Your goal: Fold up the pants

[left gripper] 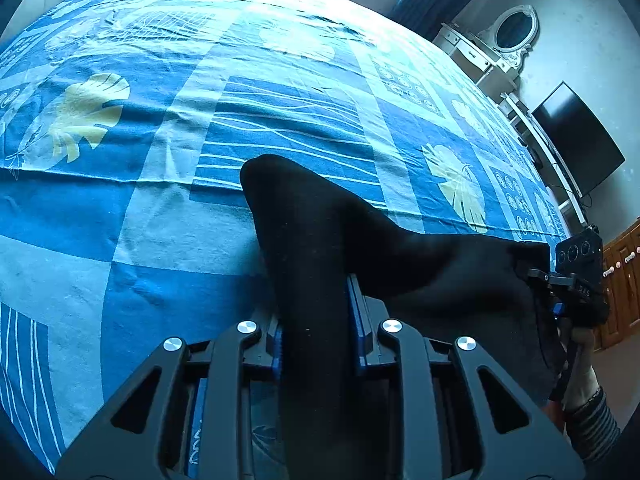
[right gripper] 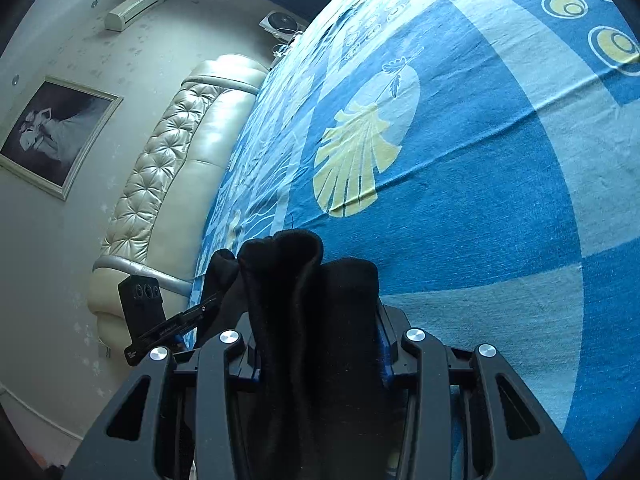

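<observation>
Where the left gripper point(left gripper: 316, 344) enters the left wrist view, its two blue-padded fingers point(left gripper: 358, 320) are closed on a bunched band of the black pants point(left gripper: 320, 232), with the fabric filling the gap between the pads. From this clamp the cloth rises forward to a rounded fold, then runs to the right as a taut span toward the right gripper point(left gripper: 560, 280), whose black body appears at the right edge of that view. A hand point(left gripper: 580, 356) in a striped cuff holds the handle below it.

In the right wrist view, the right gripper point(right gripper: 316, 348) is likewise closed on the pants point(right gripper: 304, 280); several thick folds stand upright between its fingers and project past the tips. The left gripper point(right gripper: 160, 320) is visible at the left of that view, with black fabric stretched toward it.

The garment hangs between the two tools, above the near part of the bed; whether any of it touches the cover cannot be determined. A blue patterned bedsheet point(left gripper: 160, 120) with pale leaf motifs covers the bed. A tufted cream headboard point(right gripper: 168, 152) stands along one side, below a framed picture point(right gripper: 52, 136) and a wall air conditioner point(right gripper: 134, 6). Beyond the opposite side are a white dresser with an oval mirror point(left gripper: 512, 32) and a dark television screen point(left gripper: 580, 136).
</observation>
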Demonstrator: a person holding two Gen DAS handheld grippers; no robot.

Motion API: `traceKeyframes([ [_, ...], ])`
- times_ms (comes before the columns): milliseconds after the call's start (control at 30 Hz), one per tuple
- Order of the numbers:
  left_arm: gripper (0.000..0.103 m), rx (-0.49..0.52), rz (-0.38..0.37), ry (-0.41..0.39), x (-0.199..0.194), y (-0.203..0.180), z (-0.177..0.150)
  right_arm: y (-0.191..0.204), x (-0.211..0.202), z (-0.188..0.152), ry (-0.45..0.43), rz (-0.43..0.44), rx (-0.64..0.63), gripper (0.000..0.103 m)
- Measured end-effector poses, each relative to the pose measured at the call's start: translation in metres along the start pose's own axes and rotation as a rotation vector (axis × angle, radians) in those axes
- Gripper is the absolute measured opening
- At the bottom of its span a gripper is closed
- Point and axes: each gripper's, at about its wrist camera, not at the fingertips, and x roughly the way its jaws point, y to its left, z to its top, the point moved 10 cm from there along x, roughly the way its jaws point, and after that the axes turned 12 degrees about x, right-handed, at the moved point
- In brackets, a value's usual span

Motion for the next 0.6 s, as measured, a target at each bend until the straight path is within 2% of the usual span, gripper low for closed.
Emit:
traceKeyframes([
  [500,0.03,0.017,0.012,-0.022,0.001,0.0007,-0.0034,0.0003,0.0,-0.0011,-0.018,0.033,-0.001,0.04],
  [600,0.038,0.037,0.033,-0.023,-0.0003,0.0007,-0.0025,0.0017,-0.0009,-0.0013,-0.016,0.042,0.0,0.041],
])
